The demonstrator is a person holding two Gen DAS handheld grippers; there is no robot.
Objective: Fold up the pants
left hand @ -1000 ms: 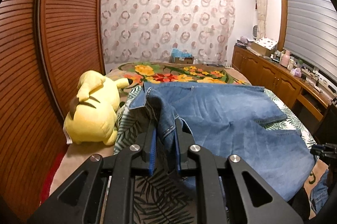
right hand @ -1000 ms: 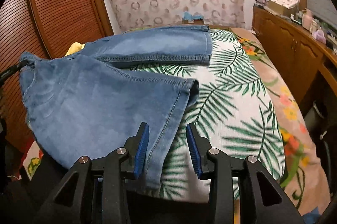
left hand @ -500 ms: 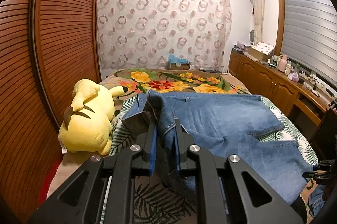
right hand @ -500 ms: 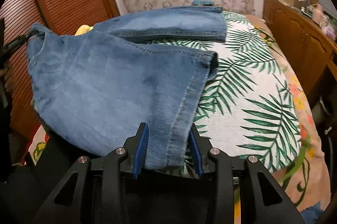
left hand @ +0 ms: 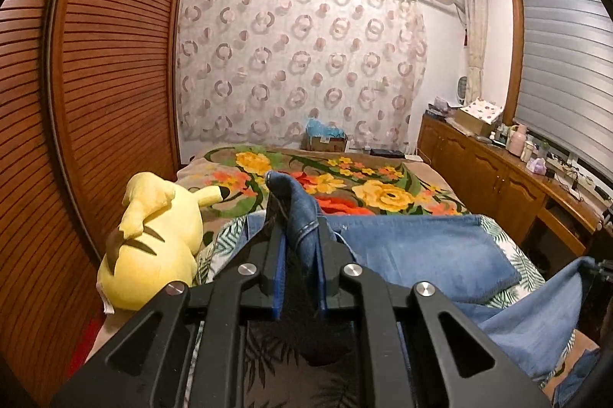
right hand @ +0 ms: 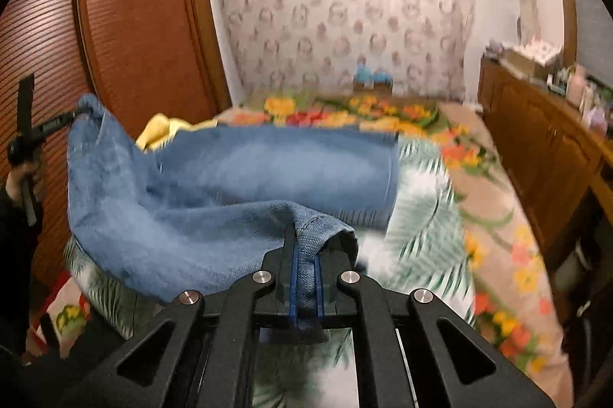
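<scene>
No text, label, brand or number can be read anywhere in either view; the label on the cardboard box (left hand: 327, 141) is too small to make out.

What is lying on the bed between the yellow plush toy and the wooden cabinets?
In the left wrist view, the blue denim pants lie between the yellow plush toy and the wooden cabinets.

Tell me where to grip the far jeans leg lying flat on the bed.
Grip the far leg at its hem edge, coming from the open right side over the leaf-print sheet; the leg lies flat there, clear of the yellow plush.
</scene>
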